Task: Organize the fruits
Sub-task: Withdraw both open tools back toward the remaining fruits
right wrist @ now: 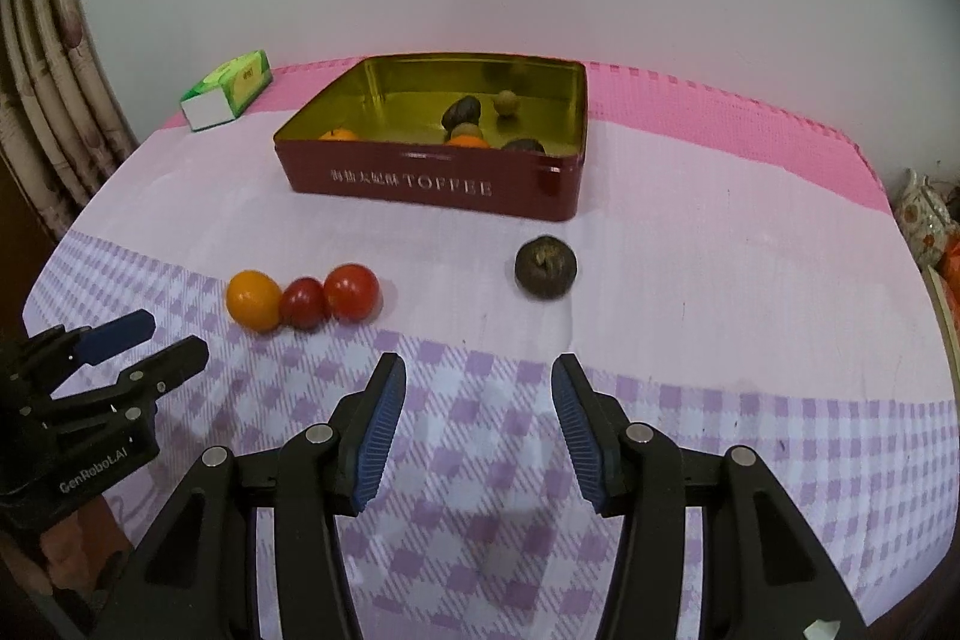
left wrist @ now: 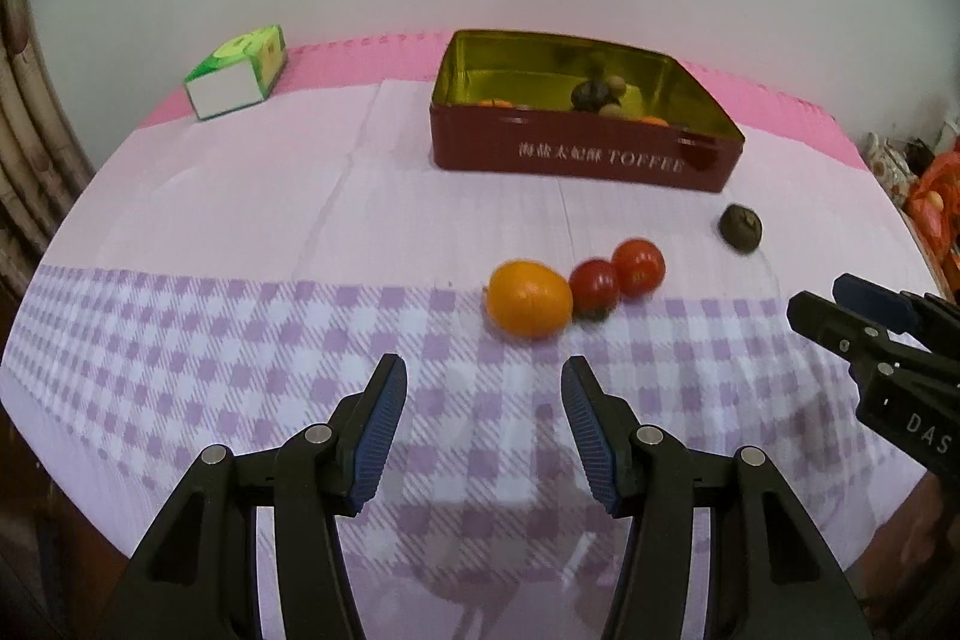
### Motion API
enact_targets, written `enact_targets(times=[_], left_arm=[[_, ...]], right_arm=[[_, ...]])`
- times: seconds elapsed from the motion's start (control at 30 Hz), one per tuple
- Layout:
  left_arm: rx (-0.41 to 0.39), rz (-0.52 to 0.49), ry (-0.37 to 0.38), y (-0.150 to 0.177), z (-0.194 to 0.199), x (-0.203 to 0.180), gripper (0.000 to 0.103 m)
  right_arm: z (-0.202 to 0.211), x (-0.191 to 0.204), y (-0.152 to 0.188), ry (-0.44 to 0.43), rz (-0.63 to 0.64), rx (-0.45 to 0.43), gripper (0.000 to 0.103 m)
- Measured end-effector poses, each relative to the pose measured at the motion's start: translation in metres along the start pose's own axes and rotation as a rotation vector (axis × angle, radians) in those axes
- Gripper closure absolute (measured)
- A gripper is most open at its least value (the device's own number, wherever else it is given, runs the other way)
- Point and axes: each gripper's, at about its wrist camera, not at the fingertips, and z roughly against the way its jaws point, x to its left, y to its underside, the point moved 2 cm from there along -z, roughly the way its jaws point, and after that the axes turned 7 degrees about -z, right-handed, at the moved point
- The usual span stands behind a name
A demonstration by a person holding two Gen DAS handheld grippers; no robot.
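The orange fruit (left wrist: 529,300), slightly egg-shaped with its long axis running across the cloth, lay in front of the red toffee tin (left wrist: 585,154), touching the first of two red tomatoes (left wrist: 594,285) in a row. A dark brown fruit (right wrist: 546,267) sat apart, nearer the tin's right corner. The right wrist view showed more fruit inside the tin. The left gripper (left wrist: 485,388) and right gripper (right wrist: 478,383) hung released, holding nothing. A green box (left wrist: 237,71) stood left of the tin.
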Motion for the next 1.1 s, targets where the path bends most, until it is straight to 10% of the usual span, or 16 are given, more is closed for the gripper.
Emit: enact_targets(times=[1.1], left_arm=[[0.043,0.007,0.002,0.009,-0.019,-0.001,0.048]], right_arm=[[-0.023,-0.022,0.017,0.023,-0.072,0.083,0.055]])
